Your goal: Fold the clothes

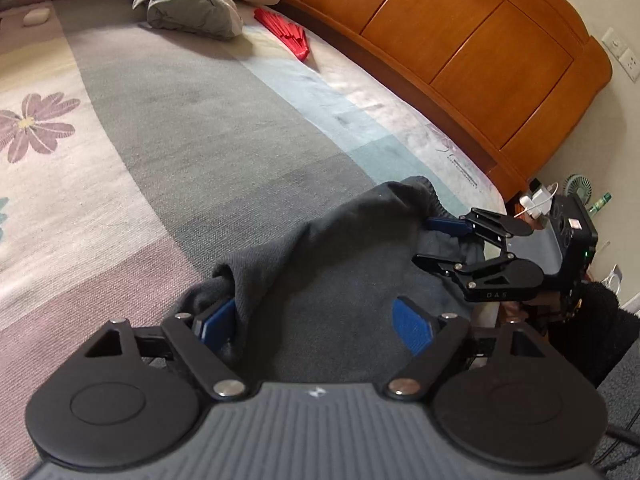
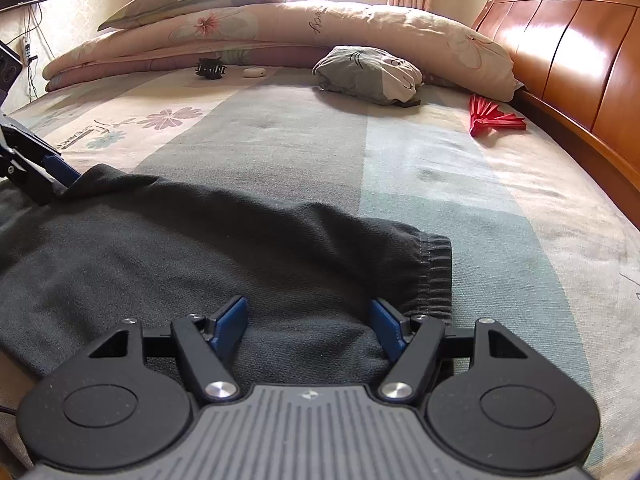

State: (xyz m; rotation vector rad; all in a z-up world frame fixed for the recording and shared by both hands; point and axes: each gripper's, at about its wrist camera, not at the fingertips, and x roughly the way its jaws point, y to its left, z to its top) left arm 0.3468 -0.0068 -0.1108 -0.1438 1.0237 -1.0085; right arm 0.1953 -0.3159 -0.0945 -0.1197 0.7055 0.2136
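A dark grey knitted garment with a ribbed cuff [image 2: 248, 248] lies rumpled near the edge of the striped floral bed [image 2: 320, 140], not yet neatly folded — left gripper [image 1: 316, 326] and right gripper [image 2: 308, 326] both open, straddling its cloth without pinching.

Open bedsheet [image 2: 304, 148] ahead — grey bundle [image 2: 368, 74], red fan [image 2: 494, 120] far off, headboard [image 2: 580, 60] rightward.

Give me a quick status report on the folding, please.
Left gripper and right gripper open, dark garment between the jaws. Garment on bed. Nothing in the way.
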